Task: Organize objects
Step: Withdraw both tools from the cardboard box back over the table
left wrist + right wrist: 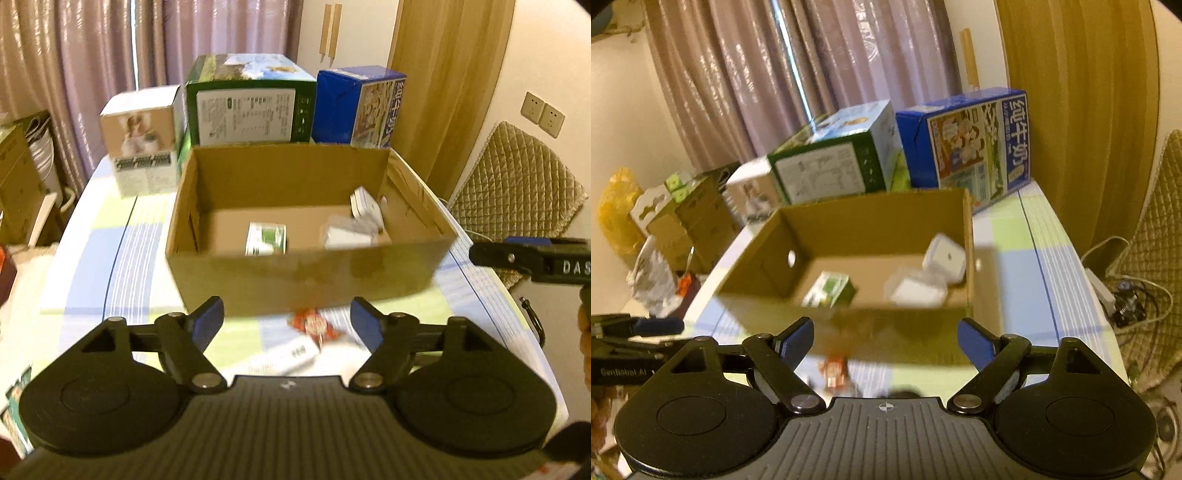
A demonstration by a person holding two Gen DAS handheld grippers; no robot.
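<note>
An open cardboard box [303,280] [864,332] stands mid-table. Inside lie a small green-and-white carton [266,239] [830,290], a white packet [345,233] [918,290] and a white rounded case [365,206] [945,258] against the right wall. A red-and-white snack wrapper [314,328] [834,369] lies on the table just in front of the box, with a white flat pack [291,356] beside it. My left gripper [287,323] hovers open over the wrapper. My right gripper [885,341] is open before the box's front wall, holding nothing.
Behind the box stand a white photo carton [142,147], a green carton [251,107] [831,166] and a blue milk carton [360,107] [971,147]. The checked tablecloth [107,258] [1034,258] covers the table. A quilted chair [517,192] is at right; boxes clutter the floor at left.
</note>
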